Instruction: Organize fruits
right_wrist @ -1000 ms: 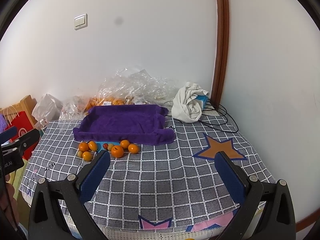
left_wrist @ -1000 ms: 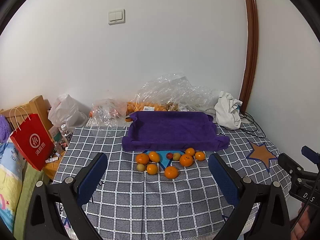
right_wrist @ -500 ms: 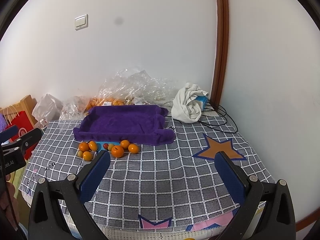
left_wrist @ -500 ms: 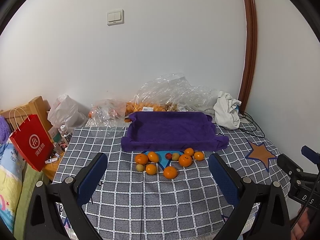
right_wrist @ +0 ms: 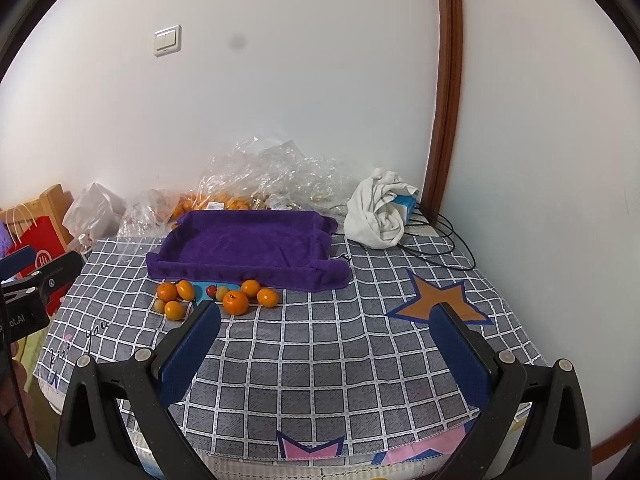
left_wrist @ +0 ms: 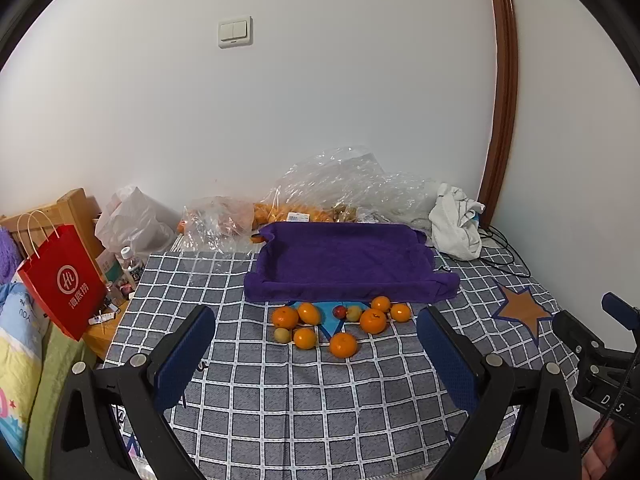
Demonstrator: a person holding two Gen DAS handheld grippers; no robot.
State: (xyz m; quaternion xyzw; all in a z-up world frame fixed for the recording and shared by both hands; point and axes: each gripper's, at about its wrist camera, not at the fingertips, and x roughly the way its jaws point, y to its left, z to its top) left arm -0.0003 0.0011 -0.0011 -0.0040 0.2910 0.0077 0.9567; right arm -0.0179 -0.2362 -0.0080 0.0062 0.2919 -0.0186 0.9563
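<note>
We hold both tongs above the near part of the bed [left_wrist: 320, 400], and nothing is picked yet. The left tongs [left_wrist: 316, 344] stand wide open and empty, and the right tongs [right_wrist: 326, 340] are the same, wide open with nothing between the blue pads.

The fruits [left_wrist: 340, 320] lie in a small cluster on the checked cover, just in front of the purple tray [left_wrist: 344, 260], which has nothing in it. Most are oranges; there is also one small red fruit [left_wrist: 339, 311] and two pale ones, one of them [left_wrist: 282, 335] at the left edge of the cluster. We judge that the step in hand is the first approach to a fruit, and the tray is probably the place where the fruits go.

To do it well, we should begin with a fruit at the outside, for example the nearest orange [left_wrist: 343, 345], because it stands a little apart from the others. We bring the tongs down with one pad on each side of it, then close gently at its widest part. The fruits are round and the cover is soft, so a push from one side can make them roll. We should also keep the two tongs well apart, so that they do not meet over the cluster.
</note>
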